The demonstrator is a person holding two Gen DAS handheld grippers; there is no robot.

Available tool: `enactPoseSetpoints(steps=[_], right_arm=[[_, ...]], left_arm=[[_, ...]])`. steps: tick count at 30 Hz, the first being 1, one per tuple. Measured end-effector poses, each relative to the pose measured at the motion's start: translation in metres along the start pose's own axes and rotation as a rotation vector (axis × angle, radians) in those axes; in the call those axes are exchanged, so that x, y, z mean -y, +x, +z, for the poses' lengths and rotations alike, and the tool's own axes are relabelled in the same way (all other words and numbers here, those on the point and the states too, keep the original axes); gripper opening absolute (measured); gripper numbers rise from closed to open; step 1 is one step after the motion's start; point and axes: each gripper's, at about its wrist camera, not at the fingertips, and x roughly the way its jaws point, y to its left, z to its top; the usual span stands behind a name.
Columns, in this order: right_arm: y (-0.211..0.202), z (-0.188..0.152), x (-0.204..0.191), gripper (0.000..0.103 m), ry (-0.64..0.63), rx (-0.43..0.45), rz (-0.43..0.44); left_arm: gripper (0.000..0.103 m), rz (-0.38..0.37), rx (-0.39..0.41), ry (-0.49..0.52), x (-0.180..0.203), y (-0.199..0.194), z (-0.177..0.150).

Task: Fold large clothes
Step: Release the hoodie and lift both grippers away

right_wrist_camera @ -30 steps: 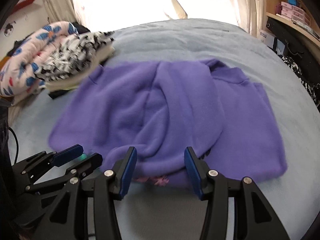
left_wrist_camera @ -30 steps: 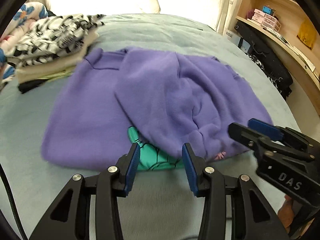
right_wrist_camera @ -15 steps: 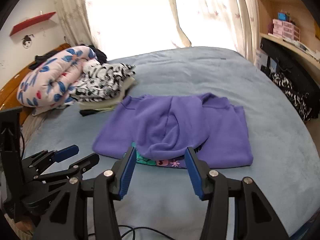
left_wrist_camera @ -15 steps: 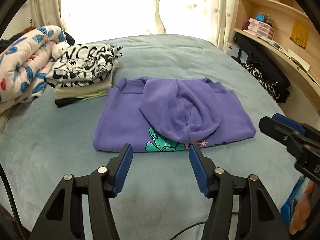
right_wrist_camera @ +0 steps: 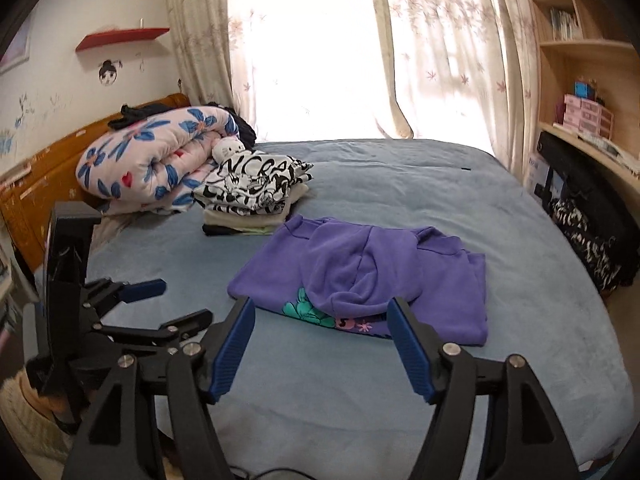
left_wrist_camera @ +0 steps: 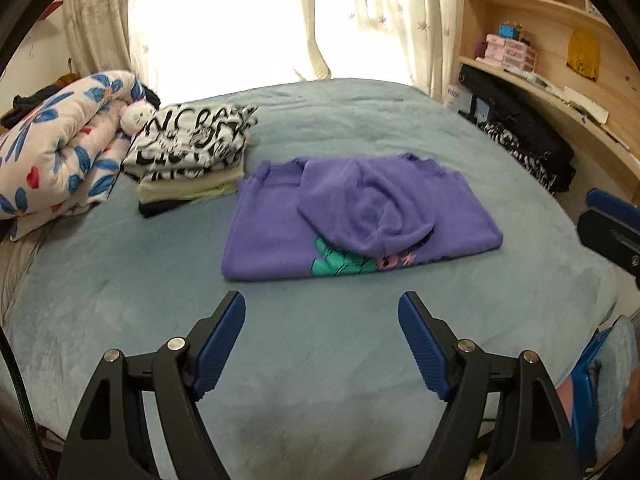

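Your two claws, left gripper (left_wrist_camera: 322,346) and right gripper (right_wrist_camera: 322,346), jaws opening, empty, above the folded fleecy purple hoodie (left_wrist_camera: 360,216) mid-bed (left_wrist_camera: 320,360).

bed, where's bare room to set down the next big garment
Bare blue bed lies between the purple hoodie and both tools, and behind the hoodie toward the curtains. It is crowded at the folded stack and floral quilt, close beside the hoodie's left edge.
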Motion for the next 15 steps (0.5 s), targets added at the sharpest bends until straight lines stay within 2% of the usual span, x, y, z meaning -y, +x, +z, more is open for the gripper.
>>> enactPoseSetpoints(steps=[3, 6, 11, 15], right_arm=[[0.013, -0.010, 0.003, 0.070, 0.008, -0.043, -0.011], [0.036, -0.023, 0.013, 0.069, 0.049, -0.114, -0.015], [0.069, -0.040, 0.029, 0.069, 0.082, -0.179, -0.072], [0.089, -0.048, 0.039, 0.069, 0.101, -0.204, -0.099]], left_arm=[[0.078, 0.021, -0.064, -0.034, -0.011, 0.019, -0.010], [0.078, 0.010, -0.131, -0.083, -0.025, 0.043, -0.019], [0.078, -0.088, -0.199, -0.203, -0.053, 0.085, -0.031], [0.078, -0.216, -0.239, -0.348, -0.075, 0.128, -0.040]])
